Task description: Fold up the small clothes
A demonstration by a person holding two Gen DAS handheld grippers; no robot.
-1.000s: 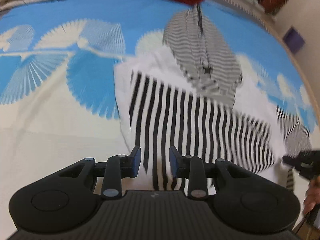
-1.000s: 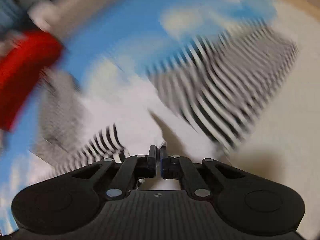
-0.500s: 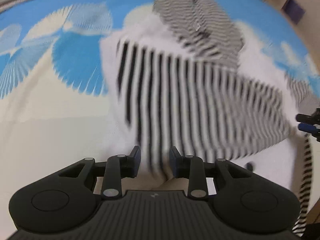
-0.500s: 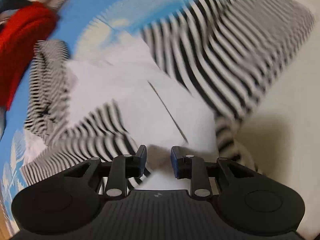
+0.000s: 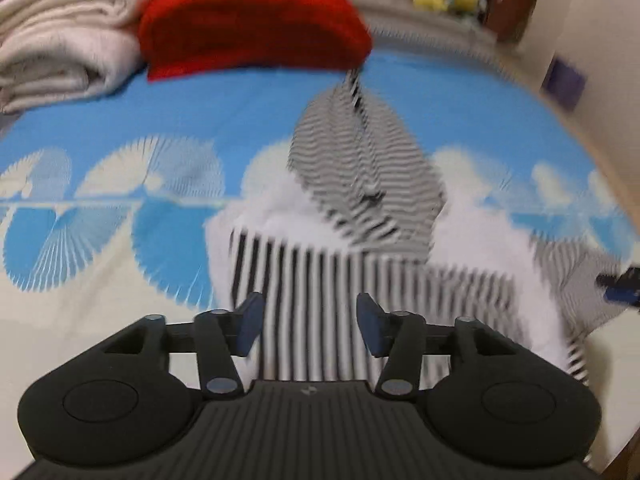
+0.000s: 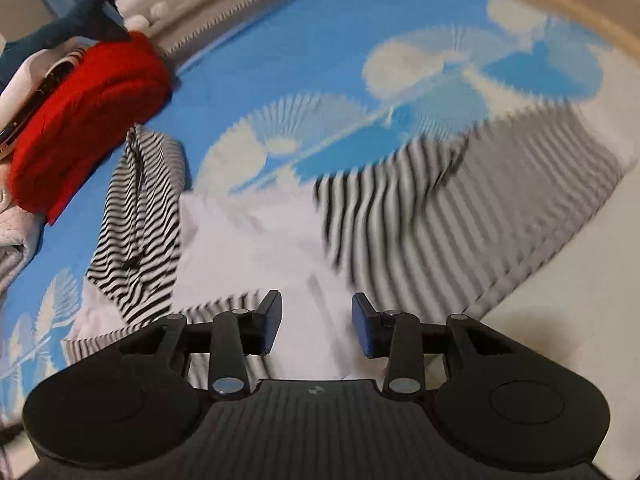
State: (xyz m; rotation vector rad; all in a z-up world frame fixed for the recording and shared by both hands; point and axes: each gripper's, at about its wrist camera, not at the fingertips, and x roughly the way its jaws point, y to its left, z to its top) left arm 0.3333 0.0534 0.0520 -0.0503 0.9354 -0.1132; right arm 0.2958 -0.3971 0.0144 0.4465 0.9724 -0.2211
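Striped garment (image 5: 320, 300) apparently lies free below both just-opened tools (image 5: 310, 330) (image 6: 316, 328).

Both looking steeply down from close above the striped garment (image 5: 320, 280) (image 6: 400, 216) on the bed (image 5: 200, 128): left view from its hem toward the red bundle (image 5: 248, 20) (image 6: 88, 120), right view from one side; both share garment and bundle.
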